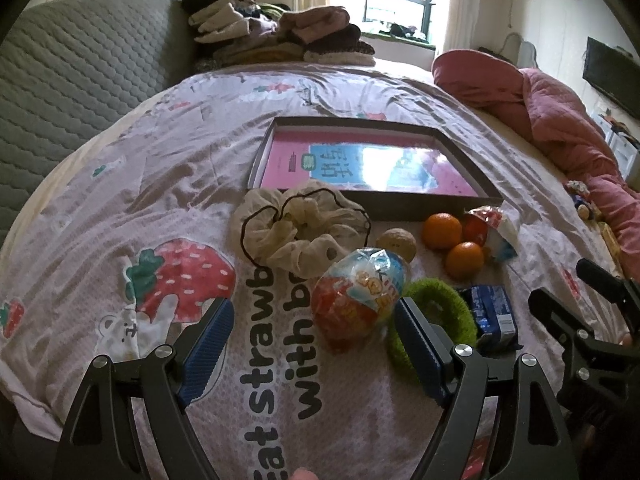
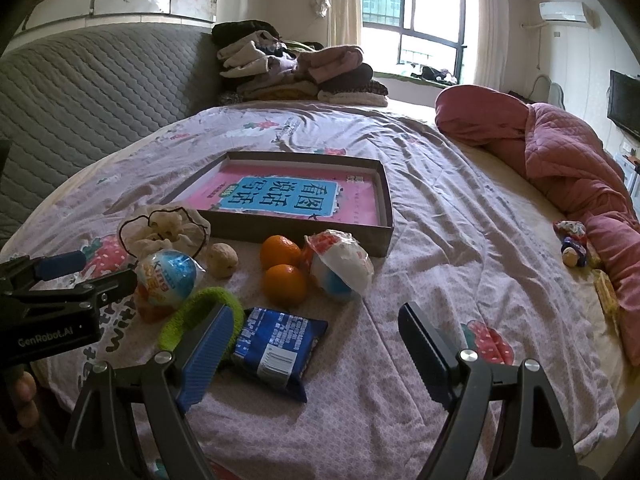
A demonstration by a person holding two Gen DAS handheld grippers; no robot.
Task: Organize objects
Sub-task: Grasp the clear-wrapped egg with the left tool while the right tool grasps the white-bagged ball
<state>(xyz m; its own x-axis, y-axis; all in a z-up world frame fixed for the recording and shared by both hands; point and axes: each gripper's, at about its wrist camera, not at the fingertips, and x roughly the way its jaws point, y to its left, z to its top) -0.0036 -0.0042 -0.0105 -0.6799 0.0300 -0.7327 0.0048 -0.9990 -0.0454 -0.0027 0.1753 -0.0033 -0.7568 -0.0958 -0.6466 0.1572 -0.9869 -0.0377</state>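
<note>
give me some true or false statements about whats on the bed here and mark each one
1. The shallow box holds a pink and blue book. True.
2. Both oranges lie inside the box. False: they sit on the bedsheet just in front of it.
3. The left gripper is clamped on the egg-shaped toy packet. False: its jaws stand wide open, holding nothing.
4. The green fuzzy ring lies beside the blue snack packet. True.
5. The right gripper holds the blue packet. False: it is open and empty.
6. A cream drawstring pouch lies outside the box. True.
</note>
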